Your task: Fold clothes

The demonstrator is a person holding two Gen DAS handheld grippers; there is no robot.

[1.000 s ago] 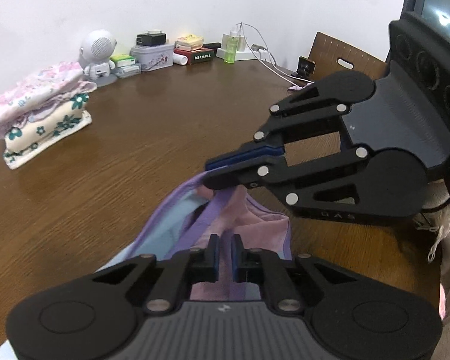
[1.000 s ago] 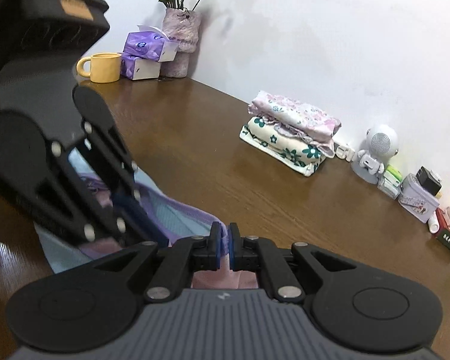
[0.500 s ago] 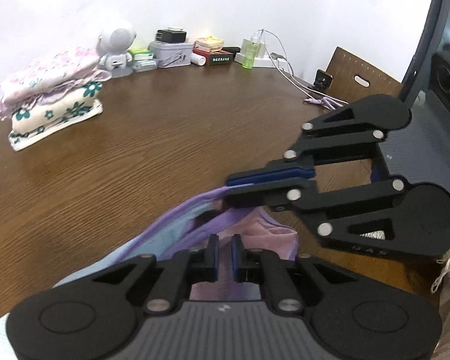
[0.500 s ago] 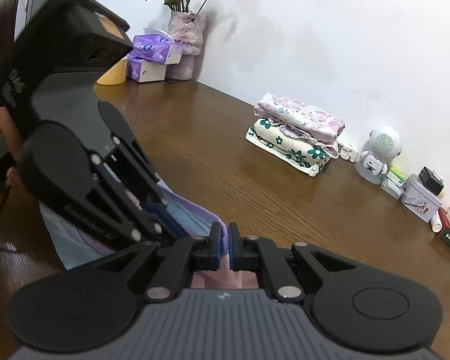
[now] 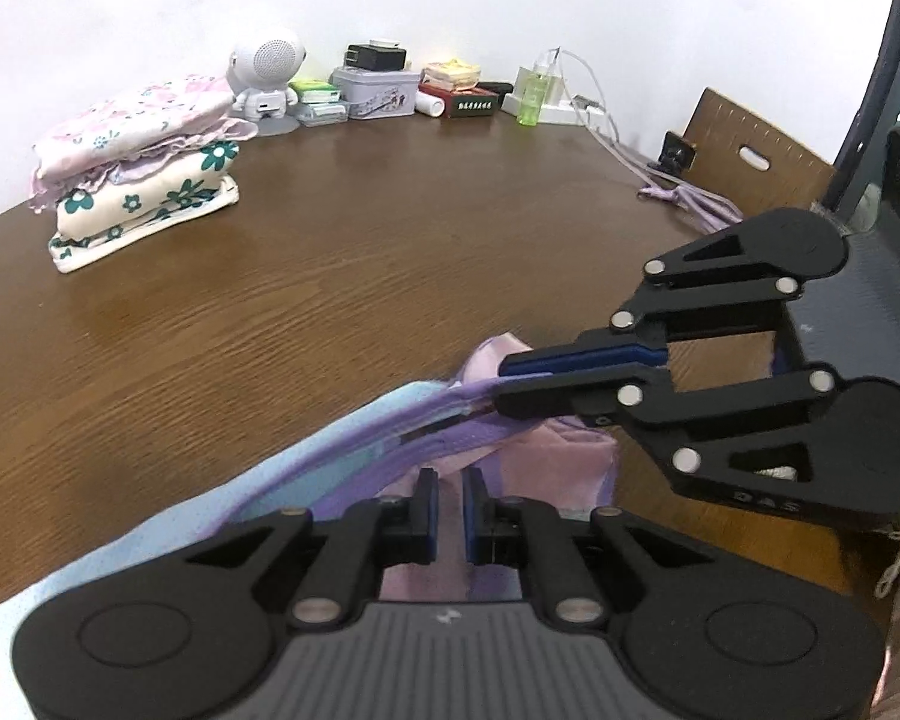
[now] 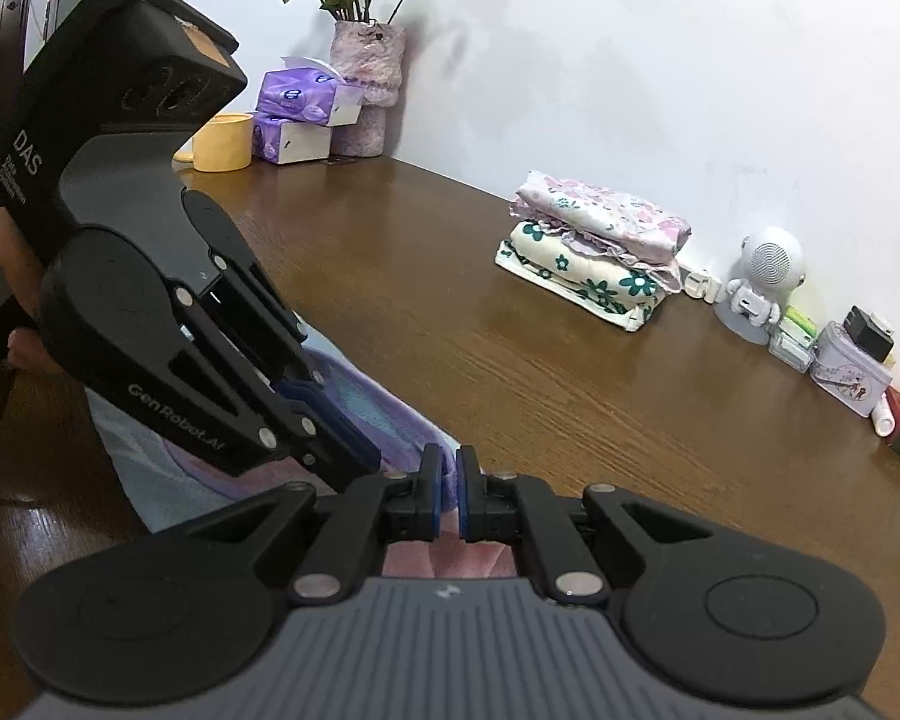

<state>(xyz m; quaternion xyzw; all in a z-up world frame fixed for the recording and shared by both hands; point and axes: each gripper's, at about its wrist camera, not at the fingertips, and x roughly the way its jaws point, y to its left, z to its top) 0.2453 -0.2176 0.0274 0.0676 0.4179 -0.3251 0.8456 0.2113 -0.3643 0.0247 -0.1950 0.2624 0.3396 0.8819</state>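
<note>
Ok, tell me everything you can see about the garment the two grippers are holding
The garment is soft, thin-looking cloth: pale blue panels, purple trim bands along its edges, and a pink inner layer. It is unfolded and bunched, draped at the near edge of the brown wooden table, its far end resting on the wood. The left gripper and the right gripper are both shut on it, close together, pinching the trimmed edge. Its full shape is hidden.

Glossy grained wood table (image 5: 342, 276), soft matt cloth garment (image 5: 336, 450), and matt black plastic claw (image 5: 450, 507).
</note>
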